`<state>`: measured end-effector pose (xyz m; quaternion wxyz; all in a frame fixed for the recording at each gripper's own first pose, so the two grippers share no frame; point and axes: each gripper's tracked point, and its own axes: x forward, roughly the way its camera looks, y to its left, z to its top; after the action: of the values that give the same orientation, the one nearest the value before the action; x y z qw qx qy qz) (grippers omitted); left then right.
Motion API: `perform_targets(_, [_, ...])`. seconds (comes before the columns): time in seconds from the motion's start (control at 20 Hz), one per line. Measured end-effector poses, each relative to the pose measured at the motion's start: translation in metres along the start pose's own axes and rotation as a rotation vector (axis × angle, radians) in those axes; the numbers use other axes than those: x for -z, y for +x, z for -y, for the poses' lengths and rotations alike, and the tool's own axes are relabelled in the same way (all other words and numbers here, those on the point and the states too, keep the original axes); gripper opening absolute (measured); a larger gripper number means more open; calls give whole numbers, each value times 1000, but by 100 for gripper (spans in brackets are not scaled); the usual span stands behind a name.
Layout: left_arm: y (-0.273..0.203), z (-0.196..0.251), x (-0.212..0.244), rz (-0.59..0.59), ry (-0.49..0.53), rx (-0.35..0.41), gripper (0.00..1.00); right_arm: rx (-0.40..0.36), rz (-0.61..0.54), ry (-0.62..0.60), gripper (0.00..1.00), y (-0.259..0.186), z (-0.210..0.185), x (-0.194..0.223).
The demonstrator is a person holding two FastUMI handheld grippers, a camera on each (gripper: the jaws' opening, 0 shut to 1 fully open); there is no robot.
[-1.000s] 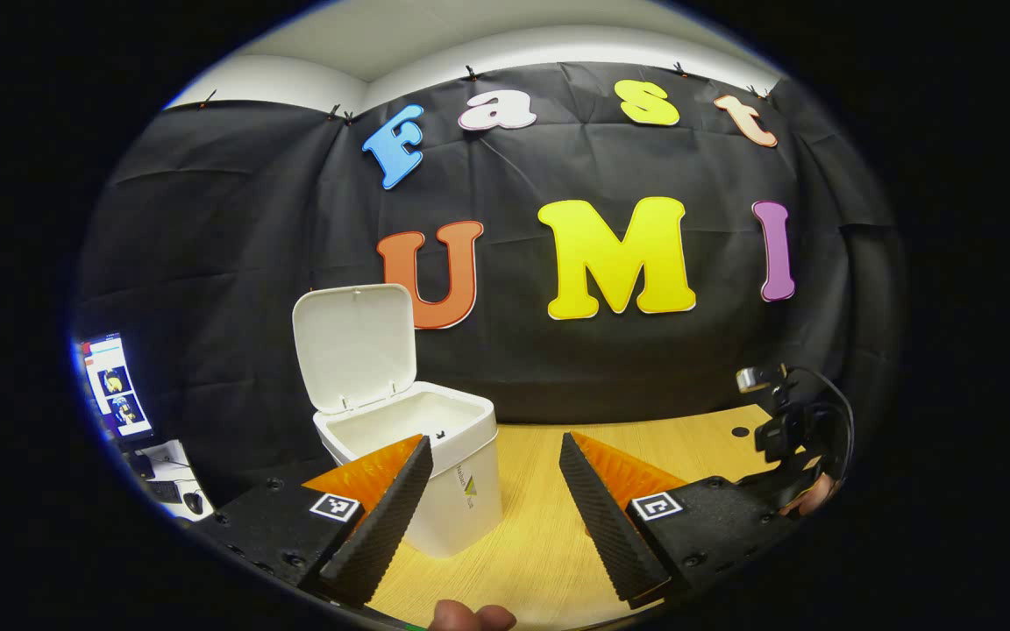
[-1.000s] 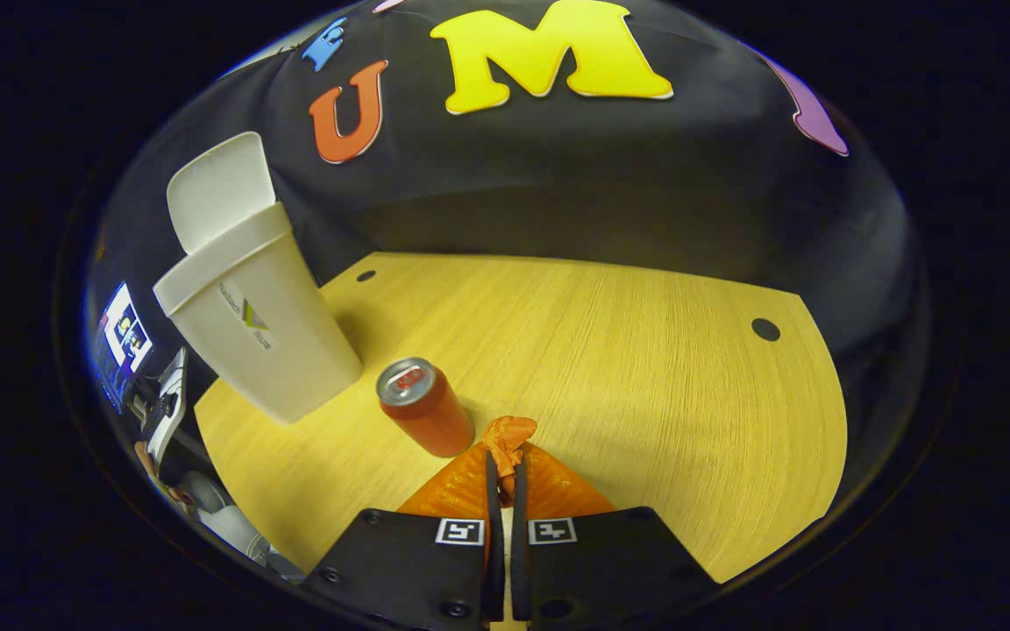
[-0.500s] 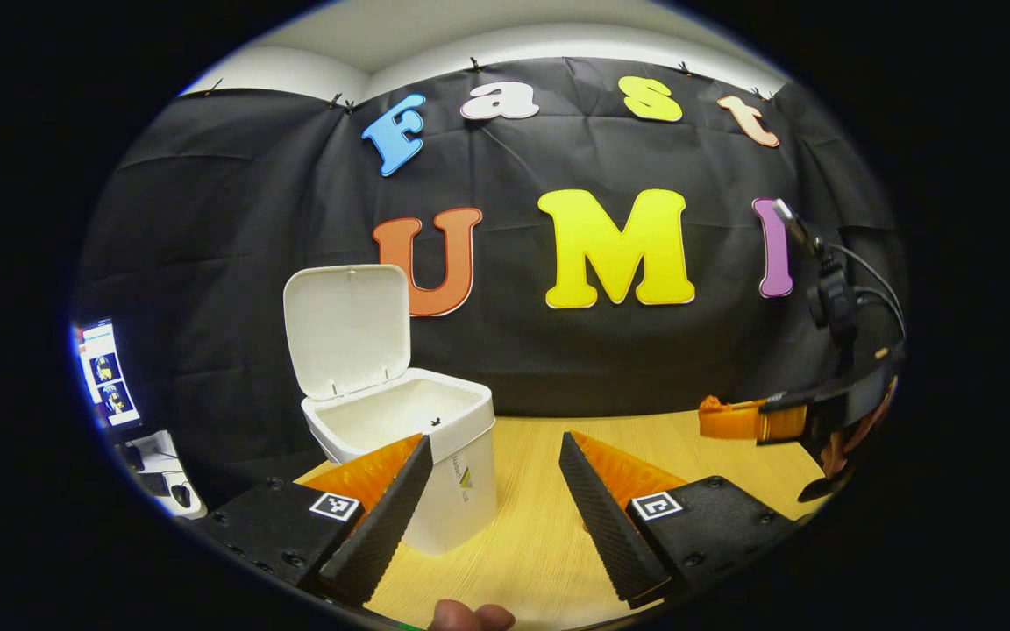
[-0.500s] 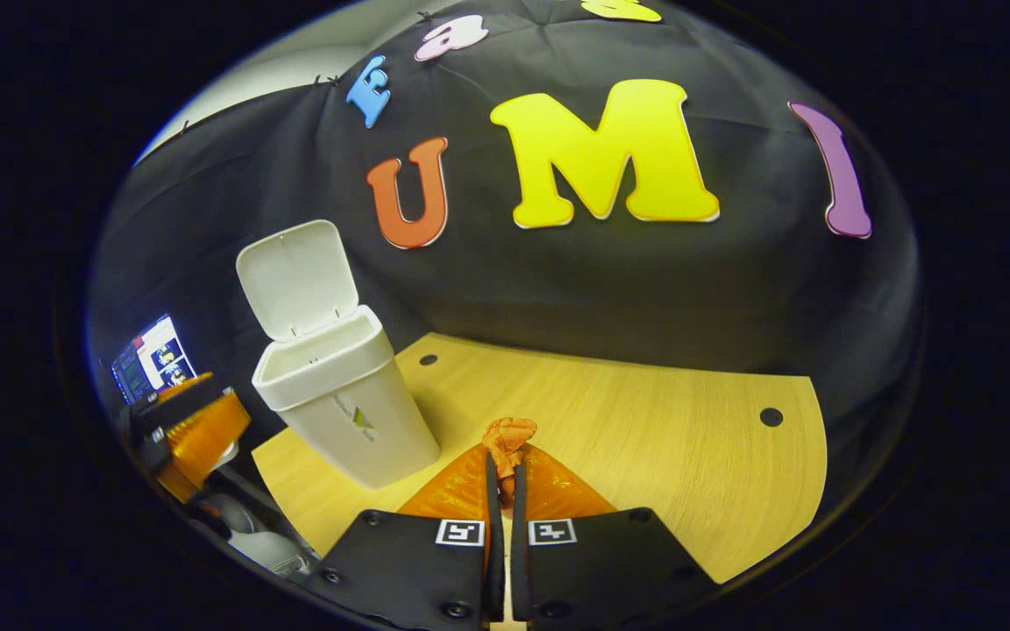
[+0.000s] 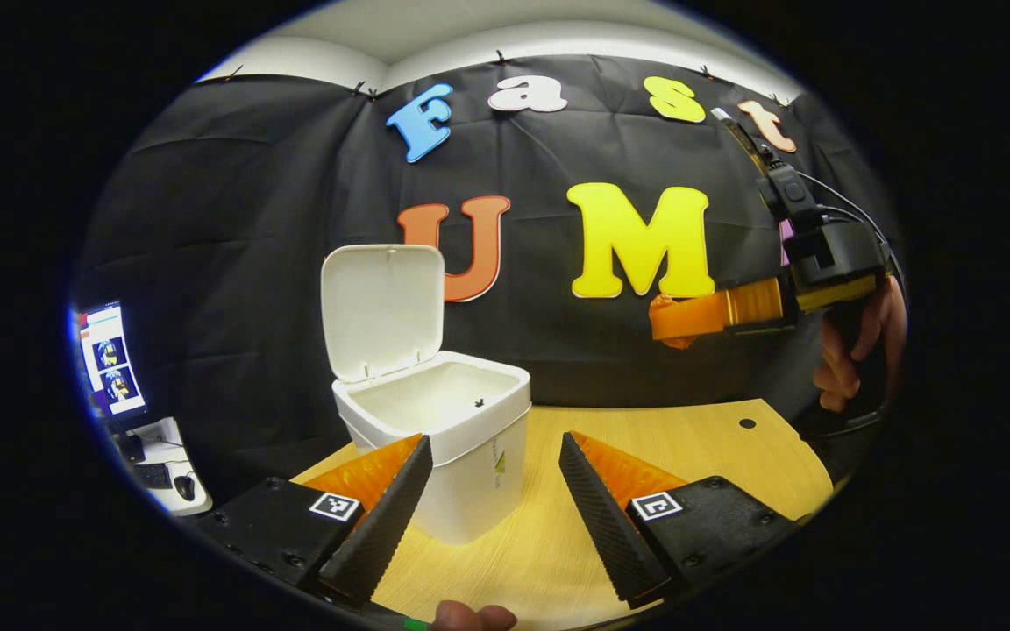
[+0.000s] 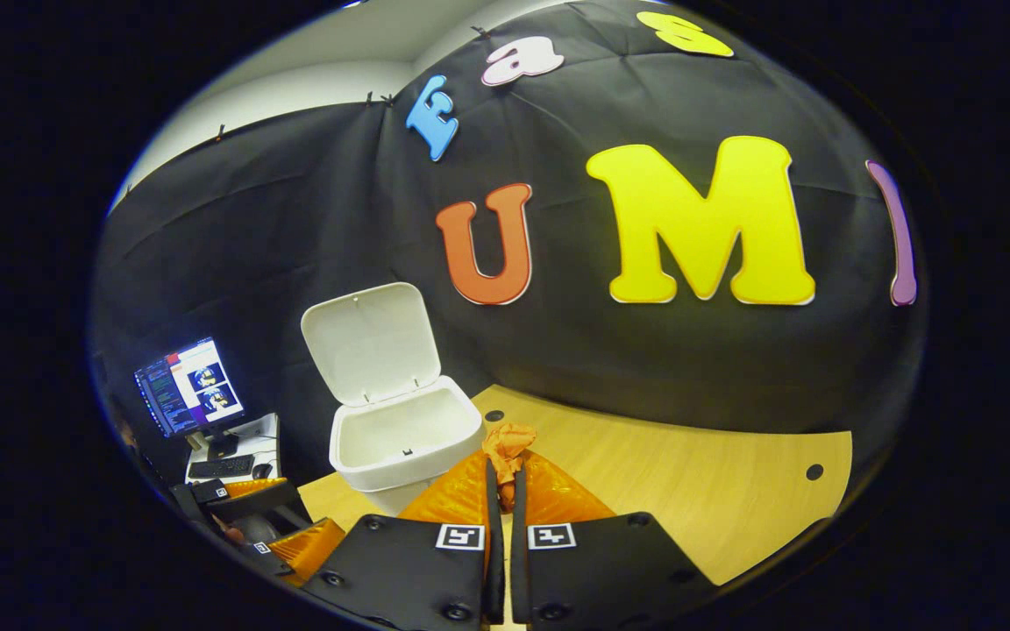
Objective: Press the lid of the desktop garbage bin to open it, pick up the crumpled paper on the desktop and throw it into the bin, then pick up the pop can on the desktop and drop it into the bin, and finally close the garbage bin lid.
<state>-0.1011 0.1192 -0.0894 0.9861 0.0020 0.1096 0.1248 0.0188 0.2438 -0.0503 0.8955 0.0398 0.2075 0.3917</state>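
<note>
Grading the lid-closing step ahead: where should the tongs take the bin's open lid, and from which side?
Its free top edge, from above. The lid stands upright, hinged at the back rim of the bin, so that edge is bare and farthest from the hinge. The left tongs are open.

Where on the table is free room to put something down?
Bare wood lies right of the bin, out to the table edge. The left gripper, open, crowds the bin's front. The right gripper holds the crumpled paper.
</note>
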Motion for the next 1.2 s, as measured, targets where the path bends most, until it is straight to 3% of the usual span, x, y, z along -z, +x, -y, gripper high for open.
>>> perform_targets(0.4, [-9, -55, 3, -10, -34, -101, 96, -127, -38, -75, 3, 74, -84, -2])
perform_targets(0.85, [-22, -97, 9, -23, -32, -188, 96, -170, -97, -151, 5, 144, -131, 16])
perform_targets(1.1, [-25, -106, 10, -26, -17, -220, 97, -168, -112, -189, 21, 166, -137, 26])
perform_targets(1.15, [-27, -104, 10, -24, -18, -222, 97, -166, -118, -188, 18, 168, -136, 27])
perform_targets(1.2, [-27, -103, 9, -23, -18, -220, 96, -165, -123, -188, 27, 170, -136, 29])
